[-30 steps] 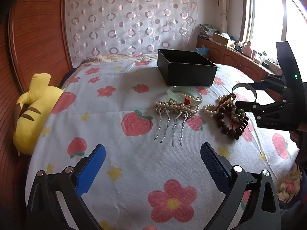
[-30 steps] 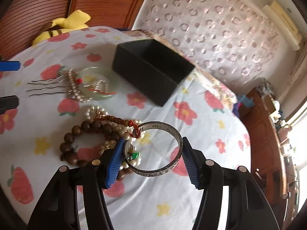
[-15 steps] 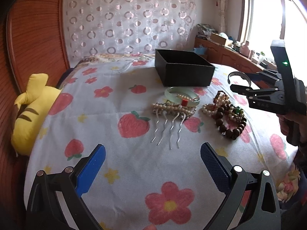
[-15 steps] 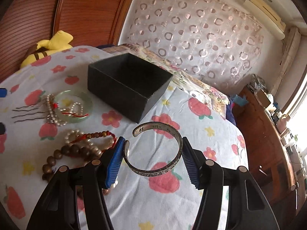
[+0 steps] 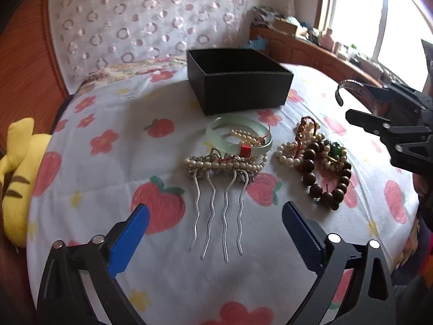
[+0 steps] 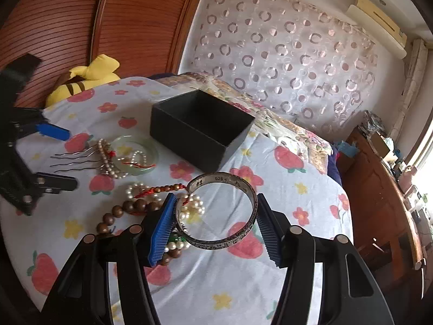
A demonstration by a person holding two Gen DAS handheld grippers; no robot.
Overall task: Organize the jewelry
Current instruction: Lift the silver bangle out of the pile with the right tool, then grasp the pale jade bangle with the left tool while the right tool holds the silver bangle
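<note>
While the right gripper [image 6: 215, 223] pinches the silver cuff bracelet [image 6: 219, 214] above the bedspread, short of the empty black box [image 6: 201, 128], the carrying step seems underway, so next it should move over the box and release, the left gripper [image 5: 215, 233] waiting spread near the hair comb [image 5: 219, 187].

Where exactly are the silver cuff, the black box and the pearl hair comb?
silver cuff [image 6: 250, 197]: right wrist view, its right-hand band.
black box [image 5: 243, 92]: left wrist view, near side wall.
pearl hair comb [image 5: 219, 164]: left wrist view, its pearl row.
</note>
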